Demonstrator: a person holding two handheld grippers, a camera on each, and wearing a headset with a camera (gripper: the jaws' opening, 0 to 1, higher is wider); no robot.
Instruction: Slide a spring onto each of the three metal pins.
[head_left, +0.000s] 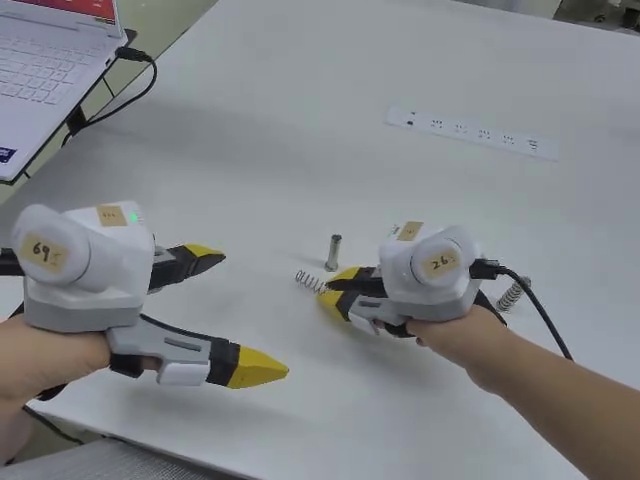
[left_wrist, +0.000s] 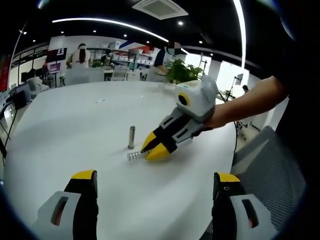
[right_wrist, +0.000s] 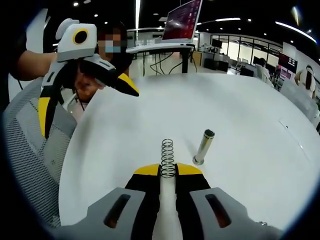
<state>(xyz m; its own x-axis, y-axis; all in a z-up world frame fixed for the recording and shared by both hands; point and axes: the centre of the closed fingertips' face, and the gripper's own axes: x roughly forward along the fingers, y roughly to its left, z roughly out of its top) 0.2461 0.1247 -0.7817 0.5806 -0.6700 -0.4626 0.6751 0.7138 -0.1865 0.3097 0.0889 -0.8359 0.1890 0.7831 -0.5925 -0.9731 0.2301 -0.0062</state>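
The right claw is closed narrow on one end of a spring. The rest of the coil projects past the yellow tips toward 9 o'clock in the head view and sits low over the white counter. Whether the coil touches the surface cannot be determined. One metal pin stands upright on the counter at 1 o'clock from the spring, just beside it and apart from it. The left claw is spread wide with nothing between its jaws, at 9 o'clock from the right claw and well apart from it. A second spring lies on the counter at 3 o'clock from the right claw, beside its cable. A power strip lies at 1 o'clock from the pin. A laptop occupies the 10 o'clock corner.
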